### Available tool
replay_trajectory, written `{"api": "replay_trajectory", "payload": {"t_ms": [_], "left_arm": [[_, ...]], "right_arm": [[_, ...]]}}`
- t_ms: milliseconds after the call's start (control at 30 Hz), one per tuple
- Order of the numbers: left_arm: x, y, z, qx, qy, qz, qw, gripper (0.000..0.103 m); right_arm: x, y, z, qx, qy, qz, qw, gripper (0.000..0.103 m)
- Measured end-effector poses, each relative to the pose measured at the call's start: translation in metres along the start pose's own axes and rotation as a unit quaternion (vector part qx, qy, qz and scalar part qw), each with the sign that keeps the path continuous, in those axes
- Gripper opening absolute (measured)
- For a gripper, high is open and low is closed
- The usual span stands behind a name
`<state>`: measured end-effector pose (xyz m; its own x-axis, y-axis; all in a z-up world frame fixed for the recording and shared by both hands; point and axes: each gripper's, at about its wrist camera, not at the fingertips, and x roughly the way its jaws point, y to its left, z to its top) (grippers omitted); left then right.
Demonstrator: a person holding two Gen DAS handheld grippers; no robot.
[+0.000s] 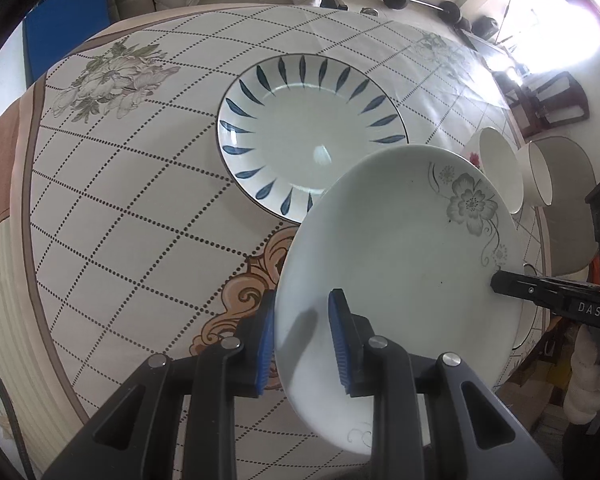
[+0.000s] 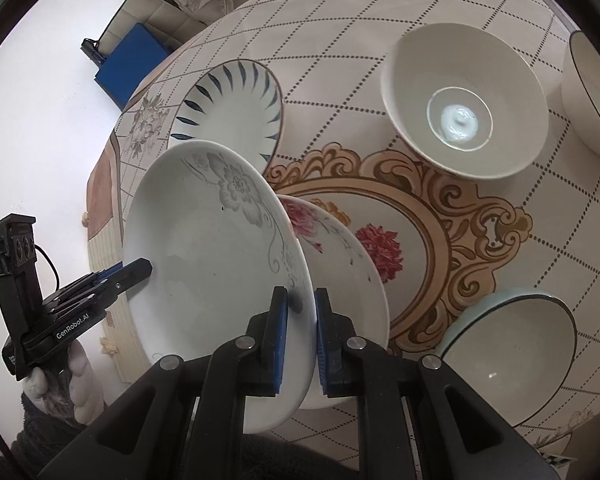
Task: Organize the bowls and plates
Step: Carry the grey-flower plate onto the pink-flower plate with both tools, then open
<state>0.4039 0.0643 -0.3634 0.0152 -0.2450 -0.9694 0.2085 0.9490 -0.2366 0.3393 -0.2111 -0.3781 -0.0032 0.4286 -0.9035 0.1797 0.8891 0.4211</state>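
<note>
Both grippers clamped on opposite rims of the same white ceramic plate with a grey flower print: left gripper on the near edge, right gripper on the other. Plate tilted, off the table, near the blue-leaf patterned plate. Could slip or chip from thin rim grips if pulled unevenly. Underneath, checked floral tablecloth, bowls to the right, barbell on the far floor.

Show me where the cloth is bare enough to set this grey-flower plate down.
Bare checked cloth lies left of the blue-leaf plate, toward the printed grey flowers, and nearer, between that plate and the left gripper. It is crowded on the other side: the red-flower plate under the held grey-flower plate, and three bowls around the medallion.
</note>
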Motion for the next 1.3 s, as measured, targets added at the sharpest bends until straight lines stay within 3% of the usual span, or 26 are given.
{"api": "replay_trajectory", "payload": {"t_ms": [300,800,1100,1167,1300], "left_arm": [[0.035,-0.013,-0.015,0.015,0.039,0.033,0.9986,0.023],[0.060,-0.025,-0.027,0.032,0.084,0.091,0.9918,0.022],[0.065,-0.045,-0.037,0.048,0.098,0.127,0.9859,0.022],[0.067,-0.051,-0.040,0.047,0.100,0.130,0.9853,0.022],[0.071,-0.051,-0.049,0.045,0.104,0.128,0.9853,0.022]], "right_arm": [[0.020,-0.026,-0.011,-0.001,0.018,-0.009,1.000,0.015],[0.035,-0.014,-0.003,-0.032,0.037,-0.044,0.998,0.015],[0.040,0.017,-0.003,-0.058,0.045,-0.118,0.990,0.019],[0.045,0.022,-0.004,-0.066,0.053,-0.173,0.981,0.021],[0.051,0.029,-0.006,-0.072,0.060,-0.178,0.980,0.023]]}}
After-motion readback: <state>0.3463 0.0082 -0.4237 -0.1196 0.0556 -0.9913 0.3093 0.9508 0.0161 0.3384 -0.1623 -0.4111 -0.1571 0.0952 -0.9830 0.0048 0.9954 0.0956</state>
